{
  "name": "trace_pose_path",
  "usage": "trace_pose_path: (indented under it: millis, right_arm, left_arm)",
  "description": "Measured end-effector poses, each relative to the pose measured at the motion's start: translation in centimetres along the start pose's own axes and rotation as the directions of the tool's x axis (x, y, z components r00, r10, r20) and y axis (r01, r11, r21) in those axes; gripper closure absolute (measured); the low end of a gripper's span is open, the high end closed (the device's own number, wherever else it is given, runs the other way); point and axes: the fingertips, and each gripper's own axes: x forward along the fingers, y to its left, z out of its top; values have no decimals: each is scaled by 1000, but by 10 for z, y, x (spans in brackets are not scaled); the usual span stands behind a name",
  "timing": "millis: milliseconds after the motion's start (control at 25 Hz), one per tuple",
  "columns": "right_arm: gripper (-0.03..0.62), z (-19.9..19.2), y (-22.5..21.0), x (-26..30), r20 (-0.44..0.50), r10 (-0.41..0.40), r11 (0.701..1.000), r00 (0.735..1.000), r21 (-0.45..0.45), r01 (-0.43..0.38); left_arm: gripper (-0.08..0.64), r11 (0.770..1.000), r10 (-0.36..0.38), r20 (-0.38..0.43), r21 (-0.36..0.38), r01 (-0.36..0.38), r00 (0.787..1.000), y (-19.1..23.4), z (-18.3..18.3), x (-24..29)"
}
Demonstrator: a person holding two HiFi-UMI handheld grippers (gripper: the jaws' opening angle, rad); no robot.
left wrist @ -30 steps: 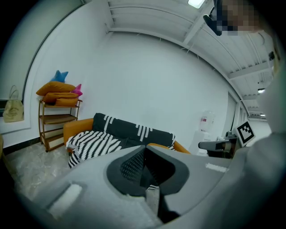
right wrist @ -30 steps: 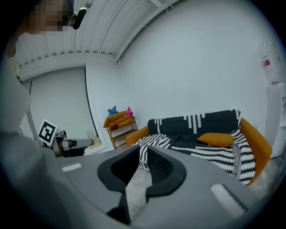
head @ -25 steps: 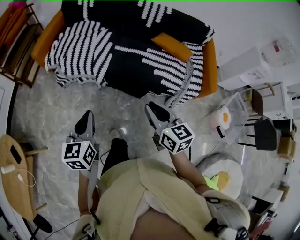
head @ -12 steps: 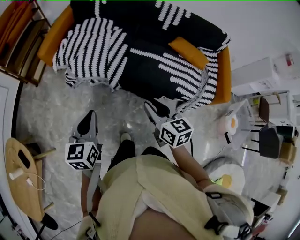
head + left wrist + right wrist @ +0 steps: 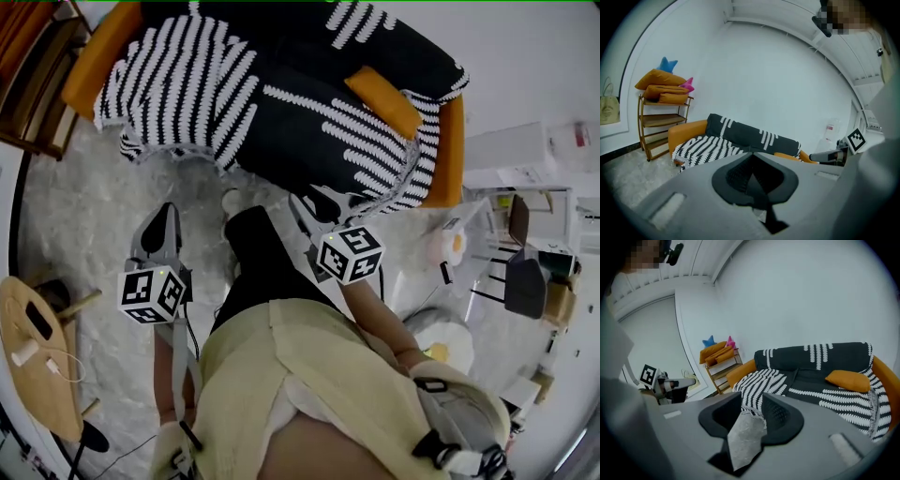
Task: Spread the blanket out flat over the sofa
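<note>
The sofa (image 5: 97, 49) is orange and fills the top of the head view. The blanket (image 5: 281, 122), a black knit with white stripe bands, covers its seat and backrest, but it lies in rumpled folds rather than flat. Its hem hangs over the front edge toward the floor. One orange cushion (image 5: 384, 101) rests on top of it at the sofa's right end.

Handling judgement: the blanket looks soft and limp, with some weight, so it will sag and drag rather than slide. I would take hold at the hanging hem, one gripper toward each front corner, and pull outward to remove the folds. The cushion may pin the cloth under it.

The left gripper (image 5: 159, 223) has its jaws together and carries nothing. The right gripper (image 5: 314, 208) stands about half open with only floor visible in the gap — its jaws have just been opening.

Compared with a second ago, I am closer to the sofa: a dark-trousered leg has stepped forward between the grippers, and the right gripper's tip is now just beside the hanging hem.
</note>
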Motion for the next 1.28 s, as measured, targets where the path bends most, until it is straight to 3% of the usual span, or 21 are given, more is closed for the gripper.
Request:
trace_pose_path:
  millis: [240, 440, 680, 840, 1000, 1280]
  right_arm:
    - [465, 5, -25, 77, -30, -6, 1000, 1000, -6, 6]
    - [465, -2, -50, 140, -74, -38, 998, 997, 39, 41]
    - [465, -31, -82, 197, -152, -66, 992, 986, 93, 81]
    - [465, -54, -98, 230, -186, -82, 984, 979, 143, 110]
    - [465, -72, -110, 260, -206, -86, 976, 975, 180, 124]
    - [466, -114, -113, 292, -278, -89, 961, 957, 229, 156]
  left_arm:
    - [555, 999, 28, 17, 32, -29, 999, 37, 4, 45]
    - [555, 998, 49, -18, 35, -48, 999, 75, 5, 86]
    - [554, 998, 70, -46, 5, -70, 996, 107, -14, 137]
    - [554, 998, 64, -126, -10, -65, 990, 118, -43, 166]
    - [554, 998, 59, -155, -8, -61, 986, 128, -59, 195]
    - [554, 997, 80, -183, -7, -83, 980, 155, -79, 212]
